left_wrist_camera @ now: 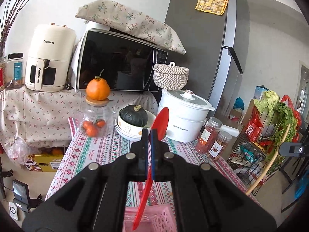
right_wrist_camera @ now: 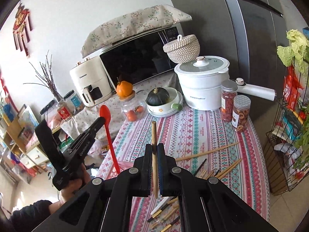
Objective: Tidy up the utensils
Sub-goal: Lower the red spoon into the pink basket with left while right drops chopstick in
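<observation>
1. Left wrist view: utensils first. The red spoon (left_wrist_camera: 154, 154) is pinched in the left gripper (left_wrist_camera: 149, 133), jaws clamped tight on its handle, bowl end tipped up toward the white cooker (left_wrist_camera: 183, 119) and the tail hanging over the pink basket (left_wrist_camera: 160, 218) at the near table edge. The striped tablecloth (left_wrist_camera: 108, 150) is bare between the gripper and the squash bowl (left_wrist_camera: 133, 129) (decent room there), but jars (left_wrist_camera: 210, 135) crowd the right side.
2. Right wrist view: the right gripper (right_wrist_camera: 154, 148) is squeezed shut on one wooden chopstick (right_wrist_camera: 154, 154), which stands nearly upright, angled down over the table. Loose chopsticks (right_wrist_camera: 208, 151) lie scattered on the cloth to the right and underneath. The left gripper (right_wrist_camera: 101, 120) sits off the table's left edge, held by a hand (right_wrist_camera: 71, 189) in a dark sleeve, spoon (right_wrist_camera: 108, 131) pointing up.
</observation>
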The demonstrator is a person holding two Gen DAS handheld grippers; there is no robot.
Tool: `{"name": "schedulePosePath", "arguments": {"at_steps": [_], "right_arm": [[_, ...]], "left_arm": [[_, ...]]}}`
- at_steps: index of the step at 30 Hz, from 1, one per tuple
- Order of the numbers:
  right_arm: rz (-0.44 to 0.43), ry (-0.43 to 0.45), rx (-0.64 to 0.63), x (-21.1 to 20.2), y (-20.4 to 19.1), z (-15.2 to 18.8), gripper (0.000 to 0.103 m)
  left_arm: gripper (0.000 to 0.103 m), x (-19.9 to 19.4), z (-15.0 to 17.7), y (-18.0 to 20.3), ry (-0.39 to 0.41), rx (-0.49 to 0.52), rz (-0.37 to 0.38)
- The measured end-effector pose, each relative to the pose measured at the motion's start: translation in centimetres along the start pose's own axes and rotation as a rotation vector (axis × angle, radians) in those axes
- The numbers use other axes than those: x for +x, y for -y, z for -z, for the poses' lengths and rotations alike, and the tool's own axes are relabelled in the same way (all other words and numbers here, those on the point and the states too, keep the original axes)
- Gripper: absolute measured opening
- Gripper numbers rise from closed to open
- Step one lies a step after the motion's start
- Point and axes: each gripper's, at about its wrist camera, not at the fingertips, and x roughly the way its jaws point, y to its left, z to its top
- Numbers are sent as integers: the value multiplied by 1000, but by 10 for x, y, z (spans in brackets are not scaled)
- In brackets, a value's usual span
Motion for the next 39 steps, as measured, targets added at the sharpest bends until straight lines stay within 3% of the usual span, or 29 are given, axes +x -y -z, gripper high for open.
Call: {"name": "schedulePosePath", "arguments": {"at_steps": [4, 7, 12, 14, 20, 25, 39], "right_arm": [[-3, 19, -15, -6, -7, -2, 5], [-17, 38, -23, -13, -12, -7, 5], [-59, 92, -29, -28, -24, -19, 5], [-82, 113, -29, -32, -30, -24, 5], [-150, 144, -23, -26, -46, -31, 5], [-179, 129, -13, 0, -54, -28, 5], [-167, -28, 40, 99, -49, -2, 6]], "left_arm": [[5, 3, 9, -6, -84, -26, -10], [23, 1, 12, -7, -152, -52, -17], [40, -17, 2, -7, -220, -61, -51], [52, -26, -3, -7, -255, -58, -76], [76, -51, -2, -21, -359, -45, -166], [79, -56, 10, -39, -404, -64, -216], [80, -47, 22, -32, -499, -11, -174]]}}
